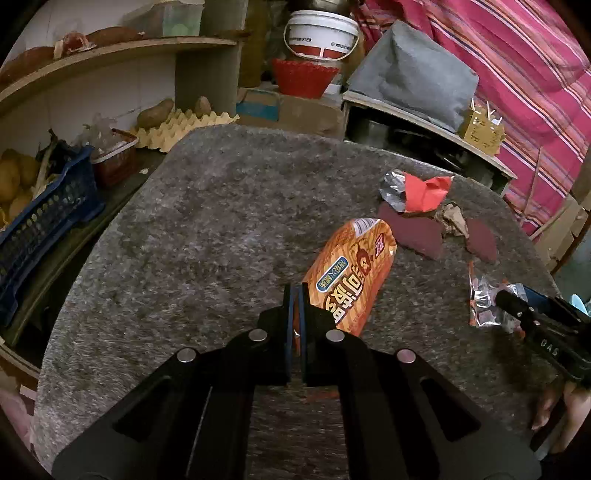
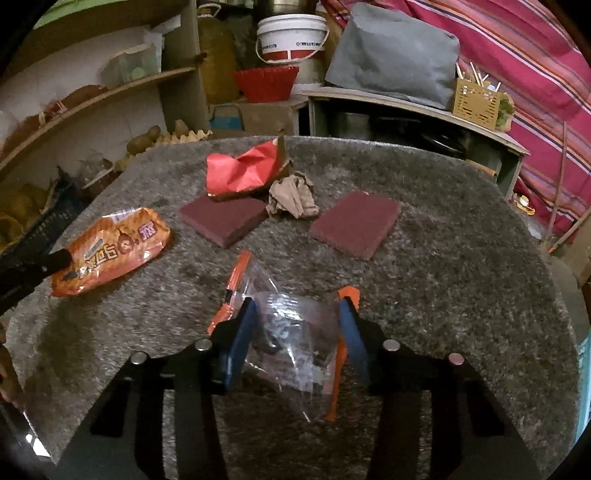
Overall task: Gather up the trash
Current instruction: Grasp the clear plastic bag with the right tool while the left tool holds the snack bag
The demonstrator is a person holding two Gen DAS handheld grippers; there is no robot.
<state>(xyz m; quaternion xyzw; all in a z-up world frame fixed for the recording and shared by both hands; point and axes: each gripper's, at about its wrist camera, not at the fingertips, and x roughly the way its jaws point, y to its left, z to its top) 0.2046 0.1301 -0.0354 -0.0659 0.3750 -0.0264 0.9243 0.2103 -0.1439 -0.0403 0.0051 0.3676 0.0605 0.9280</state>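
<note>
My left gripper (image 1: pixel 295 295) is shut on the near edge of an orange snack bag (image 1: pixel 351 273), which lies on the grey fuzzy table (image 1: pixel 221 221); the bag also shows in the right wrist view (image 2: pixel 110 254). My right gripper (image 2: pixel 297 314) is open, its blue pads either side of a clear wrapper with orange edges (image 2: pixel 291 332), seen from the left as a silvery wrapper (image 1: pixel 484 306). Further back lie a red crumpled paper (image 2: pixel 240 170), a brown crumpled paper (image 2: pixel 291 195) and a foil scrap (image 1: pixel 393 188).
Two maroon sponge pads (image 2: pixel 225 218) (image 2: pixel 356 221) lie on the table. A blue crate of potatoes (image 1: pixel 44 218) and an egg tray (image 1: pixel 184 125) sit on the left shelf. A white bucket (image 1: pixel 321 35), red basket (image 1: pixel 304 77) and grey bag (image 1: pixel 413 74) stand behind.
</note>
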